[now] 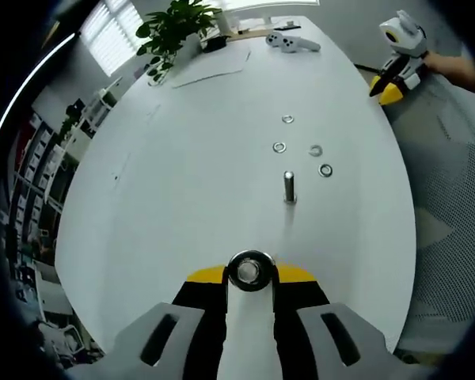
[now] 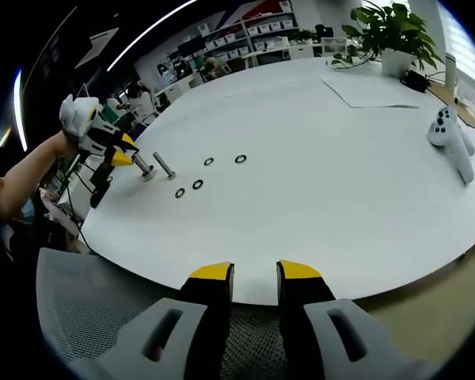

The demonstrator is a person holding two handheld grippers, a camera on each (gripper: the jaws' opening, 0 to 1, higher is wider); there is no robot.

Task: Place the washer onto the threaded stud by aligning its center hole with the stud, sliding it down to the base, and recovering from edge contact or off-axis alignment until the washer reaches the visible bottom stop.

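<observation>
While the left claw (image 1: 251, 275) pinches a washer (image 1: 250, 271), the stud (image 1: 289, 187) stands beyond

The left claw (image 1: 251, 273) hovered over the counter (image 1: 190, 182), clamped on a washer (image 1: 250, 271). The stud (image 1: 289, 188) stood upright just ahead of it, four loose washers (image 1: 279, 147) lay beyond the stud, and a potted plant (image 1: 174, 32) sat farthest off
</observation>
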